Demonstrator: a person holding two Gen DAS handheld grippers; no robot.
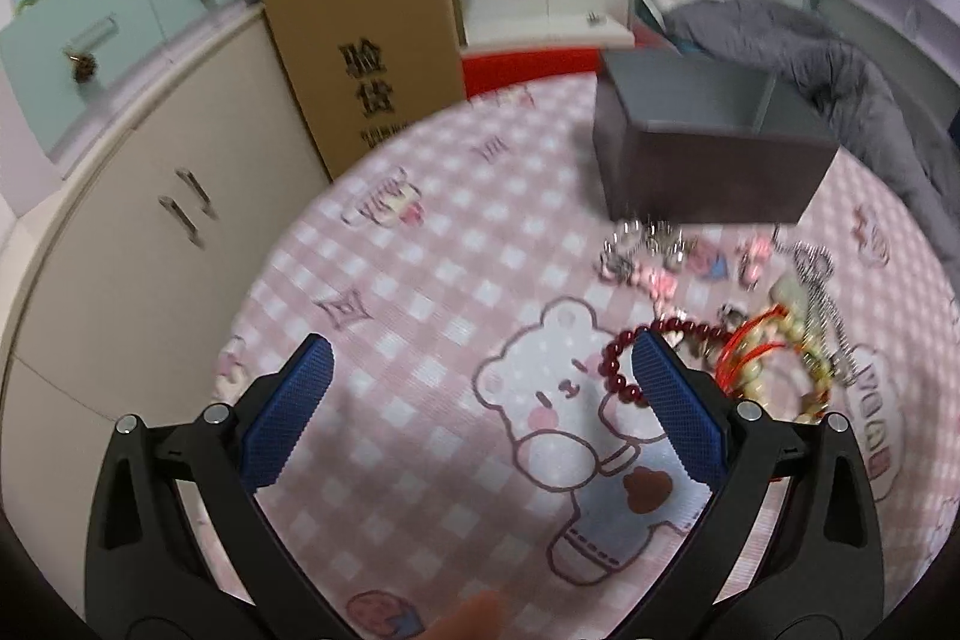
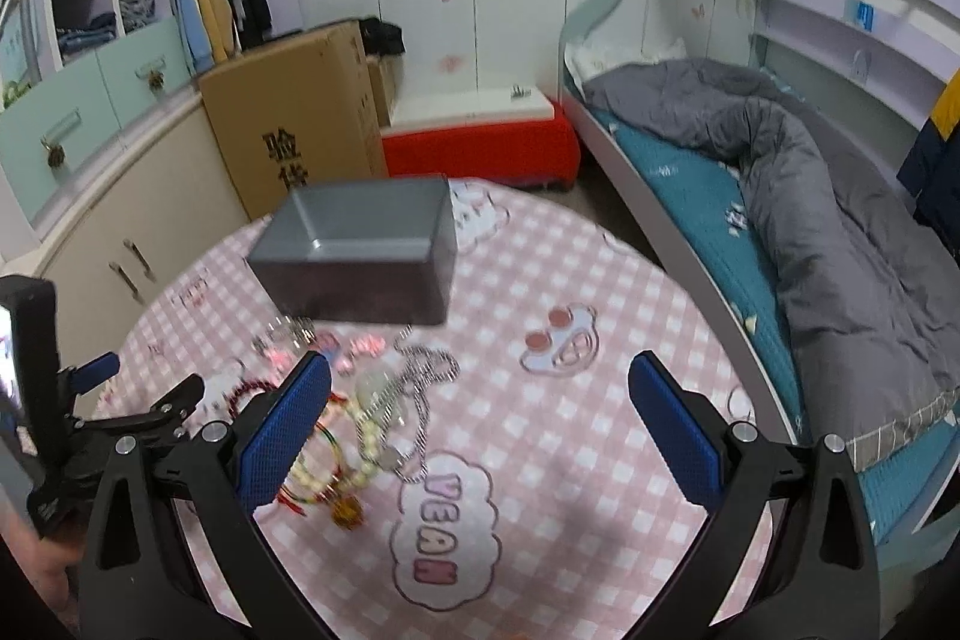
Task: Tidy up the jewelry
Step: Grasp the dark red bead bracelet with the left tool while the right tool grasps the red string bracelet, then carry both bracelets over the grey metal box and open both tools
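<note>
A pile of jewelry lies on the pink checked tablecloth [image 1: 420,280]: a dark red bead bracelet [image 1: 624,358], a pale green bead bracelet with red cord [image 1: 780,358], a silver chain [image 1: 822,304] and small silver and pink pieces [image 1: 654,250]. Behind it stands an open grey box [image 1: 708,142]. My left gripper [image 1: 480,370] is open and empty, its right finger just in front of the red bracelet. My right gripper [image 2: 480,388] is open and empty above the cloth, with the pile [image 2: 372,418] by its left finger. The grey box [image 2: 360,250] is behind.
A cardboard box [image 1: 366,52] and beige cabinets [image 1: 150,232] stand left of the table. A bed with a grey duvet [image 2: 840,232] runs along the right. A red and white bench [image 2: 480,136] stands behind the table. The left gripper [image 2: 120,400] shows in the right wrist view.
</note>
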